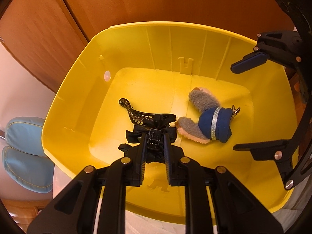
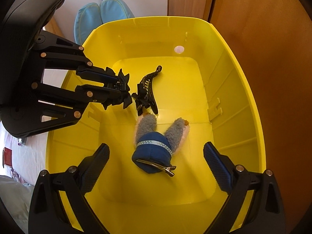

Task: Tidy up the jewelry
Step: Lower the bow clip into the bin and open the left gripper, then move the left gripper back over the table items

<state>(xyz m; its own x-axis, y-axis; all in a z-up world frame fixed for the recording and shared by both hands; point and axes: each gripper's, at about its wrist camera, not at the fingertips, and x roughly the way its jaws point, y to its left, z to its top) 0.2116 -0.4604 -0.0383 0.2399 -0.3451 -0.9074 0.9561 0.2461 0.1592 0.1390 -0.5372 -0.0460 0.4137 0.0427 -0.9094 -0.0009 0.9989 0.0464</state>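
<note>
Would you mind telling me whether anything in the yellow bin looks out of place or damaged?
Nothing looks damaged. The plush bunny-ear clip lies tipped over with its metal clasp exposed, touching the black banana clip. The left gripper holds a black bow clip above the yellow bin.

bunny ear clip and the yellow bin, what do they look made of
Bunny ear clip: fuzzy grey plush ears, matte blue fabric cap with a satin-looking ribbon, shiny clip that looks like metal. Yellow bin: likely moulded plastic, smooth and glossy, with ribbed walls.
</note>
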